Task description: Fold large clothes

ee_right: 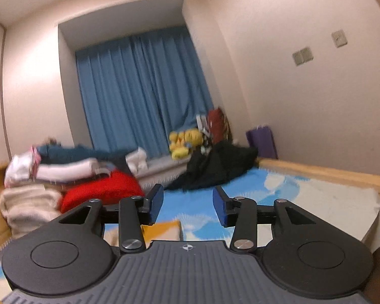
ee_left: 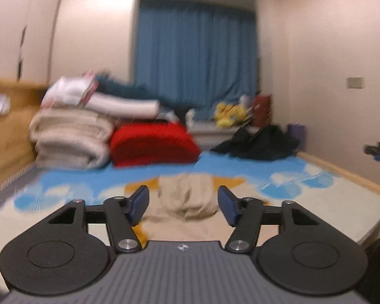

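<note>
A beige garment (ee_left: 187, 200) lies bunched on the blue-and-white bed sheet (ee_left: 93, 177), with an orange patch (ee_left: 149, 183) beside it. My left gripper (ee_left: 183, 202) is open and empty, held just above and short of the beige garment. My right gripper (ee_right: 187, 204) is open and empty above the sheet (ee_right: 195, 210); an orange and beige edge (ee_right: 164, 229) shows below its left finger. A crumpled black garment (ee_left: 258, 143) lies at the far right of the bed and also shows in the right wrist view (ee_right: 215, 164).
Folded cream blankets (ee_left: 68, 139), white bedding (ee_left: 114, 103) and a red blanket (ee_left: 152, 143) are stacked at the far left. Yellow plush toys (ee_right: 185, 140) sit on the sill under blue curtains (ee_right: 139, 88). A wooden bed rail (ee_right: 329, 172) runs along the right wall.
</note>
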Tool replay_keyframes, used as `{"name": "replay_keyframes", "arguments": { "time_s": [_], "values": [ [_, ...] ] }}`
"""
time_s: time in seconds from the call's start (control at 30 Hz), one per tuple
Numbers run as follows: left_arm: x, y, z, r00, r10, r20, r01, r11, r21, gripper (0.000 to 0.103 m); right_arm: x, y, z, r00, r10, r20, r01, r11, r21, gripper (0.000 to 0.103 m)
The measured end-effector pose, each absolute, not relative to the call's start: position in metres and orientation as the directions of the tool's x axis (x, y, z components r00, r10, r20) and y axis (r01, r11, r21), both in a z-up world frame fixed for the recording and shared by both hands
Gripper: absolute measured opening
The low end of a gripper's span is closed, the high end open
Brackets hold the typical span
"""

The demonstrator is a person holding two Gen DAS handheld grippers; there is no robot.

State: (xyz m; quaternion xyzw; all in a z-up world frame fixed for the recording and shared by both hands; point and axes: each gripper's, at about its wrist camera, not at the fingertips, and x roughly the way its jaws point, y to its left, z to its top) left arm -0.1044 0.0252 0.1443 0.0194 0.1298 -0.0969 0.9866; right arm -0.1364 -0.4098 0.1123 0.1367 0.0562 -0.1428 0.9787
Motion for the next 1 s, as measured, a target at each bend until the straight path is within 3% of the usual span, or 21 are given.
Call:
{"name": "replay_keyframes", "arguments": {
  "time_s": [0.07, 0.1, 0.27, 0.4, 0.5, 0.7, 0.8, 0.83, 0.87, 0.9, 1.0],
  "values": [
    [-0.075, 0.036, 0.117, 0.938, -0.120, -0.325, 0.134, 0.991, 0.021, 0.048, -0.118, -0.413, 0.088, 0.938, -0.259, -0.231, 0.316, 0.914, 0.255, 0.045],
    [-0.063, 0.040, 0.101, 0.933, -0.082, -0.351, 0.098, 0.995, 0.027, 0.047, -0.108, -0.413, 0.076, 0.929, -0.256, -0.267, 0.325, 0.911, 0.255, 0.045],
    [-0.019, 0.071, 0.033, 0.862, 0.042, -0.505, -0.054, 0.998, -0.010, 0.046, -0.058, -0.410, 0.004, 0.857, -0.219, -0.466, 0.347, 0.915, 0.208, 0.045],
    [0.015, 0.101, -0.009, 0.771, 0.151, -0.618, -0.168, 0.985, 0.031, 0.046, -0.015, -0.413, -0.047, 0.747, -0.083, -0.660, 0.318, 0.916, 0.245, 0.045],
    [0.032, 0.118, -0.033, 0.726, 0.197, -0.659, -0.215, 0.975, 0.055, 0.046, 0.005, -0.413, -0.071, 0.678, -0.116, -0.726, 0.355, 0.916, 0.185, 0.045],
    [0.047, 0.154, -0.069, 0.600, 0.122, -0.791, -0.299, 0.951, -0.079, 0.047, 0.013, -0.424, -0.096, 0.585, -0.198, -0.787, 0.454, 0.884, 0.114, 0.045],
    [0.048, 0.161, -0.076, 0.576, 0.111, -0.810, -0.319, 0.943, -0.097, 0.046, 0.012, -0.435, -0.106, 0.553, -0.204, -0.808, 0.494, 0.861, 0.121, 0.045],
    [0.049, 0.161, -0.075, 0.577, 0.112, -0.809, -0.317, 0.944, -0.095, 0.042, 0.010, -0.438, -0.110, 0.545, -0.205, -0.813, 0.502, 0.857, 0.120, 0.045],
    [0.049, 0.160, -0.075, 0.581, 0.100, -0.808, -0.302, 0.948, -0.101, 0.018, 0.011, -0.438, -0.112, 0.541, -0.203, -0.816, 0.505, 0.855, 0.122, 0.045],
    [0.050, 0.159, -0.074, 0.580, 0.085, -0.810, -0.284, 0.953, -0.103, 0.008, 0.010, -0.439, -0.113, 0.540, -0.197, -0.818, 0.501, 0.856, 0.125, 0.045],
    [0.047, 0.151, -0.066, 0.592, 0.111, -0.798, -0.244, 0.969, -0.045, 0.003, 0.012, -0.436, -0.115, 0.538, -0.193, -0.820, 0.478, 0.871, 0.108, 0.047]
  ]
}}
